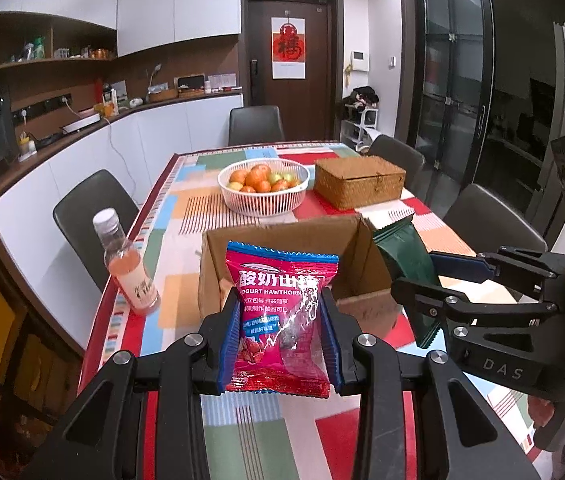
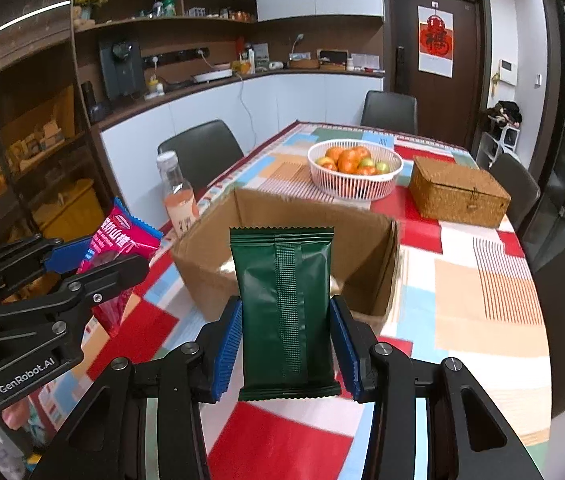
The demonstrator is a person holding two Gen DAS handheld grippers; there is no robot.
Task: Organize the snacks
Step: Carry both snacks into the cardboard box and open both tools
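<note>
My left gripper [image 1: 280, 336] is shut on a red yogurt hawthorn snack packet [image 1: 278, 320], held upright just in front of an open cardboard box [image 1: 362, 264]. My right gripper [image 2: 286, 340] is shut on a dark green snack packet [image 2: 286, 312], also upright in front of the cardboard box [image 2: 366, 256]. The right gripper [image 1: 430, 276] with the green packet [image 1: 402, 256] shows at the right of the left wrist view. The left gripper [image 2: 94, 260] with the red packet [image 2: 118, 252] shows at the left of the right wrist view.
A bottle of pink drink [image 1: 126, 268] stands left of the box near the table's left edge. A white basket of fruit [image 1: 262, 186] and a woven lidded box [image 1: 358, 182] sit farther back on the patterned tablecloth [image 1: 170, 304]. Dark chairs surround the table.
</note>
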